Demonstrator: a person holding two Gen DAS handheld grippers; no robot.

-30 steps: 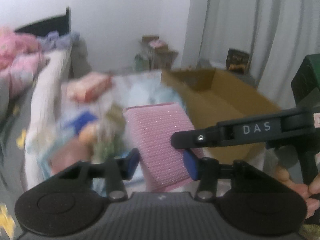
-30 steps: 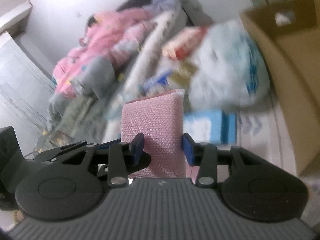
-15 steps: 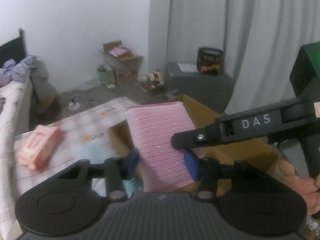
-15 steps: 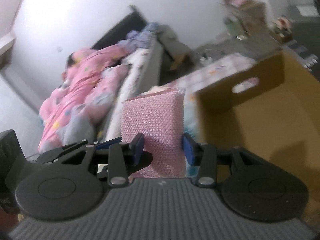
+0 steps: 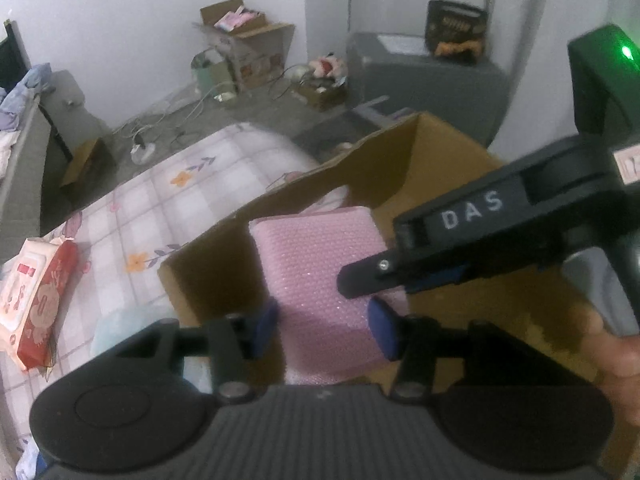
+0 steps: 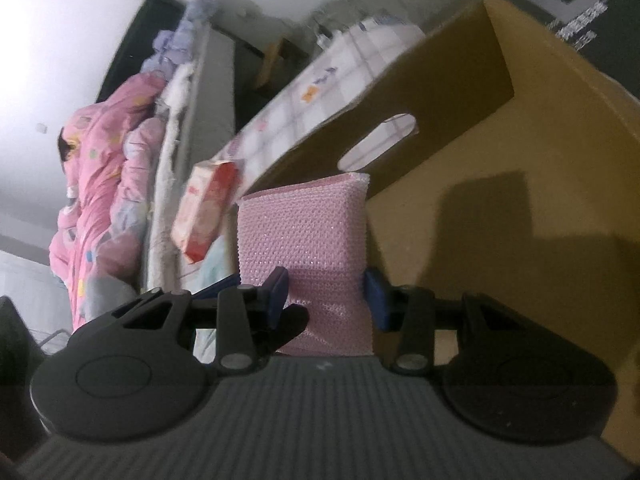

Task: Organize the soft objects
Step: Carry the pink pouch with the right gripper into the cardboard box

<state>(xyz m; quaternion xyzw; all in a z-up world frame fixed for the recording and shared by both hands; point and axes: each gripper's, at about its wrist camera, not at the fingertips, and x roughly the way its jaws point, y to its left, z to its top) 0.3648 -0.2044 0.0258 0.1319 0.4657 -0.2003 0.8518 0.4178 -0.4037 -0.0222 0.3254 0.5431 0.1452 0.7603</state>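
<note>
While both of us... no: while we held the pink, knobbly-textured rectangular sponge pad (image 5: 320,280) between our two hands, each tool pinched it from a different side. Our left tool (image 5: 324,326) had its blue pads pressed on the pad's lower flanks, and the right tool (image 6: 326,300) clamped the same pad near its lower end, with the rest of it standing up ahead of the fingers. In the left view the right tool's black finger crossed just in front of the pad's right edge.

We judged the pad to be over the open brown cardboard box (image 5: 448,152), whose near wall lay just ahead of and below the left tool; in the right view the box's wall with the oval hand slot (image 6: 380,144) stood just beyond the pad. Whether the pad had cleared the near rim we could not tell.

Several things could have gone wrong from there. With two grips on one soft pad, one tool letting go before the other could have twisted the pad and flipped it out over the rim onto the checked, flower-printed cloth (image 5: 160,216) to the left of the tool. A pull apart could have stretched the mesh or slipped it off a pad. Lowering too soon could have knocked a finger against the cardboard wall and shoved the box. The red and white tissue pack (image 5: 40,300), well to the left, seemed out of harm's way.
</note>
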